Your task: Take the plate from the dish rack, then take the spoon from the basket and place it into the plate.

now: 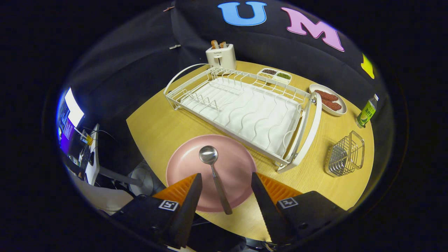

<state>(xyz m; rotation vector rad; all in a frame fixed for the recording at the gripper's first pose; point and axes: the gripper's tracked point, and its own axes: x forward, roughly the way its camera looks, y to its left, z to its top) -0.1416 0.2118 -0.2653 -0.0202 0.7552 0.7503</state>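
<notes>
View along my tongs (226, 182), whose fingers stand wide apart and grip nothing. The pink plate (185, 164) lies flat on the wooden table (154, 126), just ahead of the fingertips and partly between them, near the table's front edge. The spoon (214, 175) rests on the plate: its bowl sits near the plate's centre, beyond the fingertips, and its handle runs back toward me through the gap between the fingers, the handle's end overhanging the near rim. The spoon's long axis thus lies almost along my line of approach, tilted slightly to the right at the handle end, with neither finger touching it. The white dish rack (245, 108) stands beyond the plate, holding no dishes; the wire basket (344, 155) stands to the right, well apart. I judge both placements done, so the coming move is a straight withdrawal backward, keeping the fingers spread clear of the handle.
</notes>
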